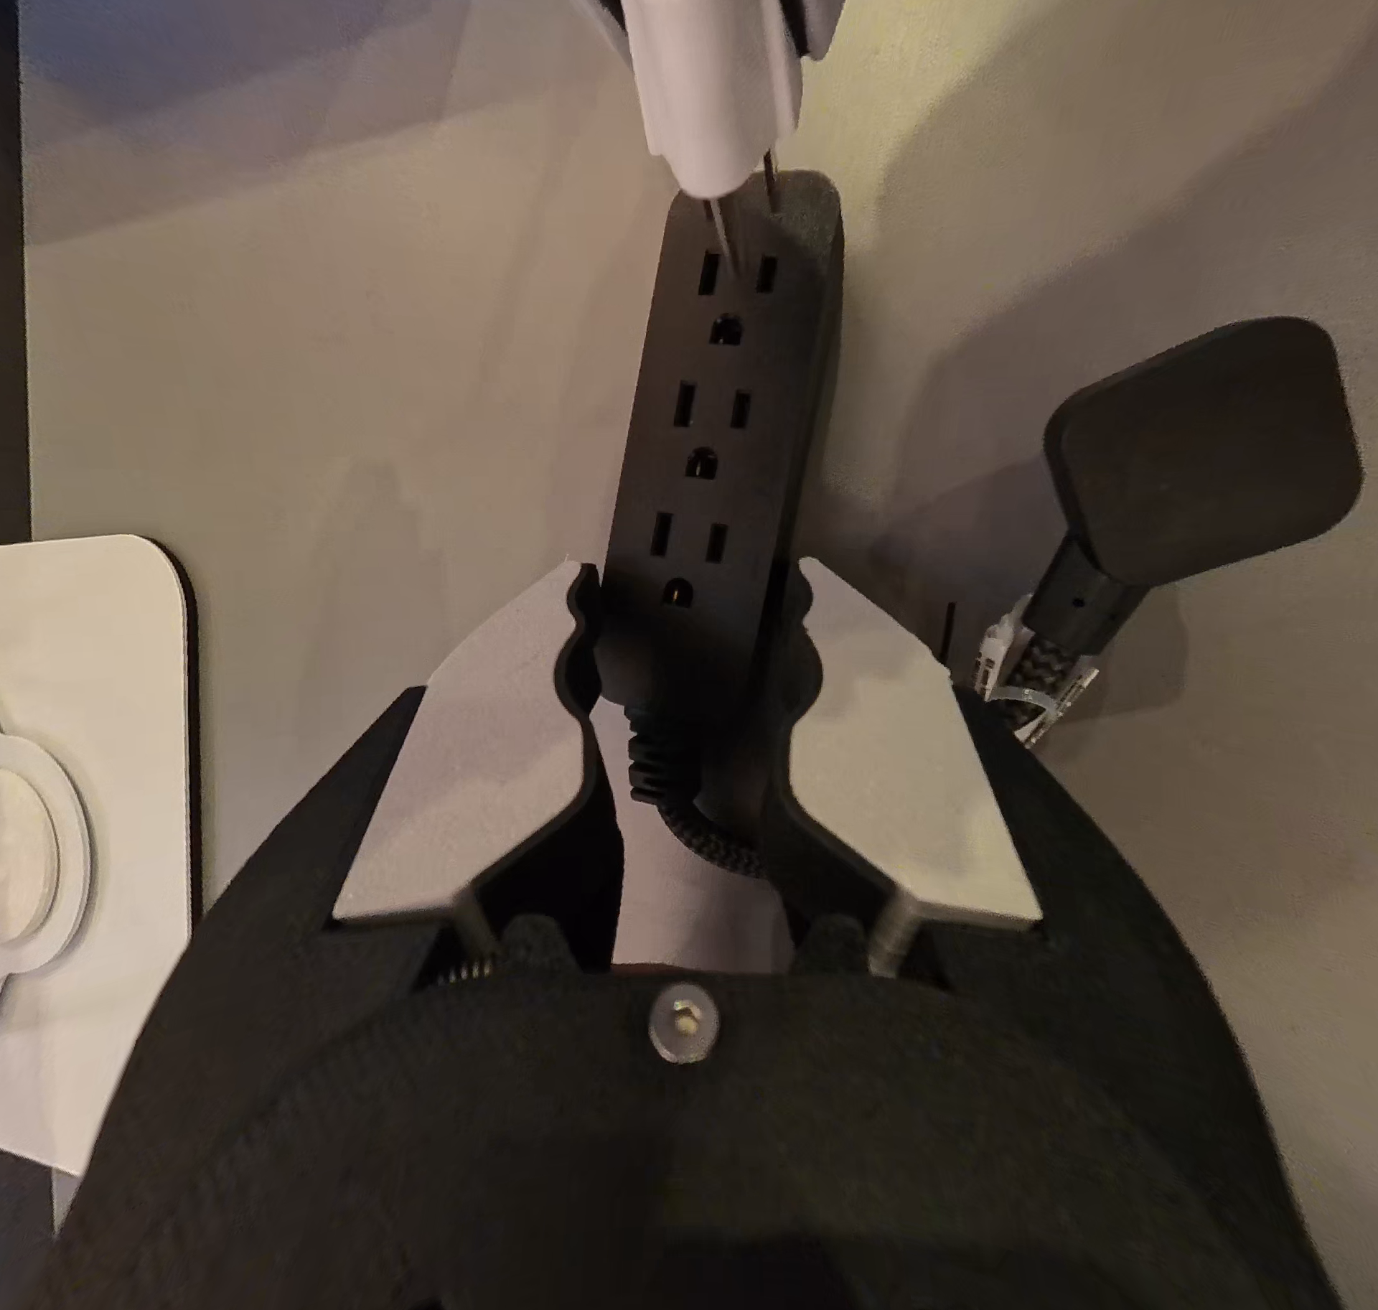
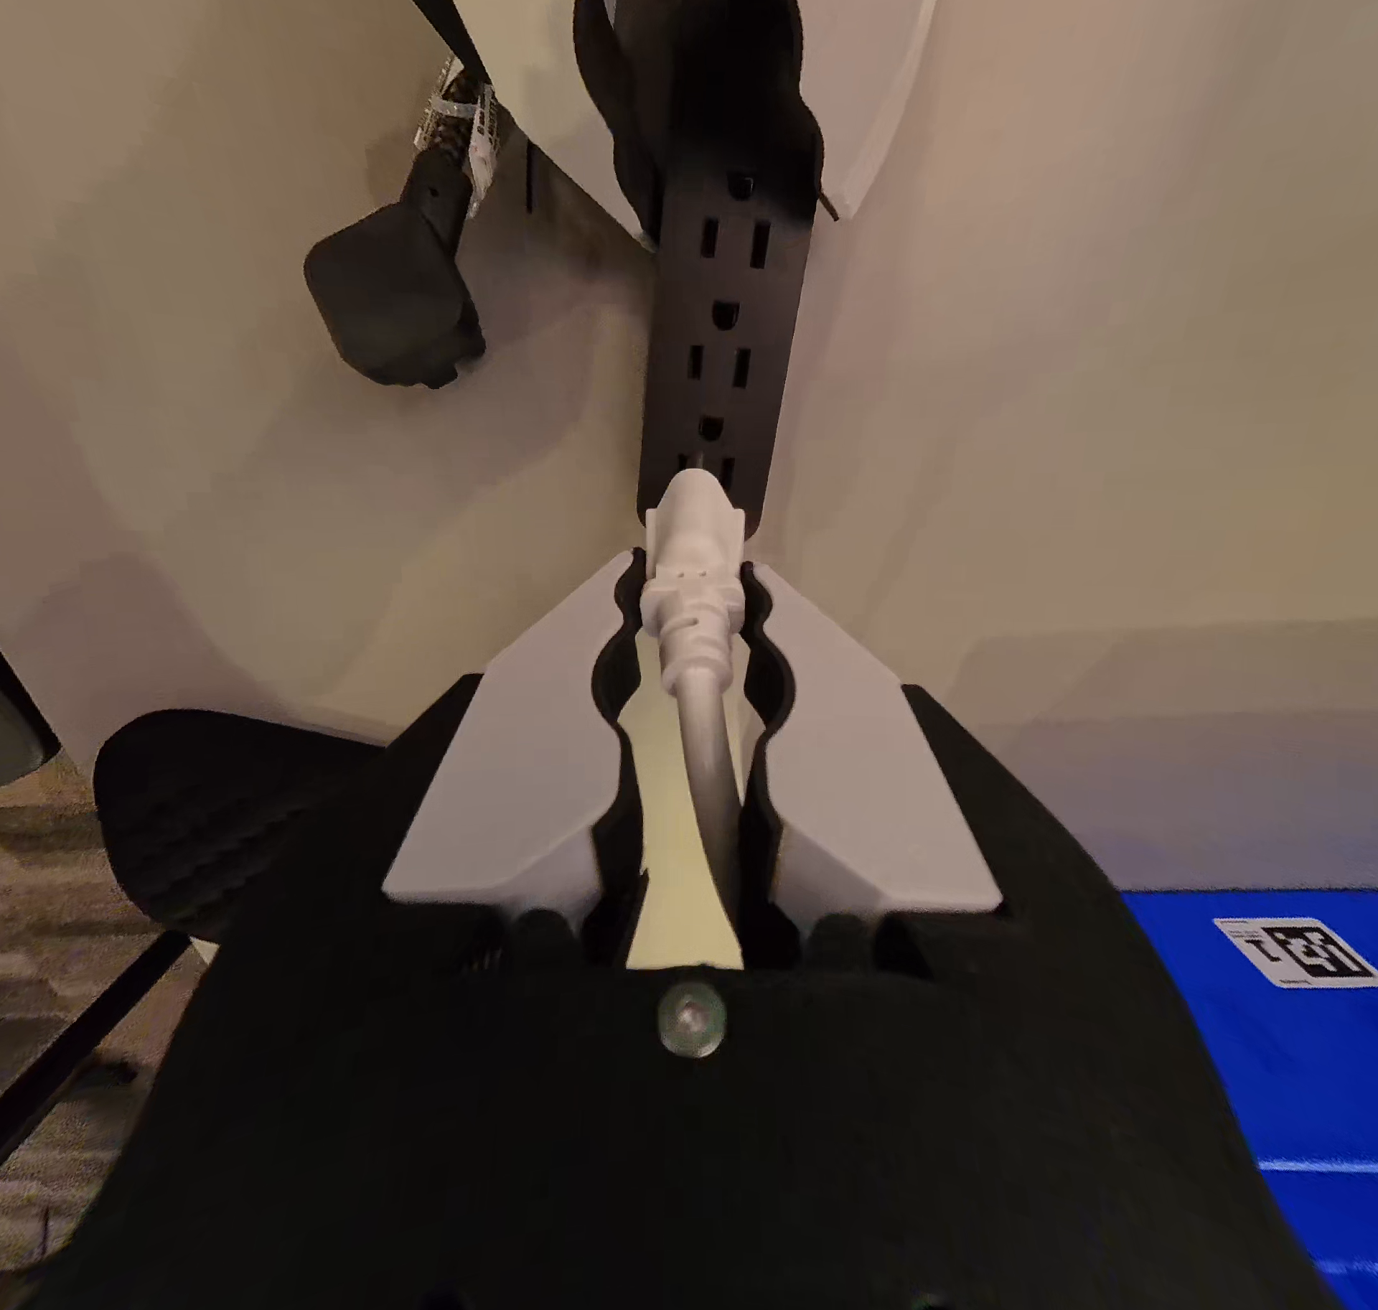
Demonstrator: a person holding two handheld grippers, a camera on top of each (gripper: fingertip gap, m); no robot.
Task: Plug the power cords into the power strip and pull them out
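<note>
On the pale tabletop [image 1: 373, 379], left wrist view: left claw [image 1: 697, 625] clamps the cord end of the black three-outlet power strip [image 1: 731, 394]; white moulded plug [image 1: 708, 81] hovers, prongs just above the far outlet. Advise squaring the prongs before pressing. Right wrist view: right claw [image 2: 690, 603] grips that plug; prongs hidden, blue mat [image 2: 1268, 1050] visible only here.

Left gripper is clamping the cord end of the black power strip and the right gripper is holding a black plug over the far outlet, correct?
Not quite: the plug in the right gripper is white, as the right wrist view shows. The left gripper does clamp the cord end of the black power strip.
</note>
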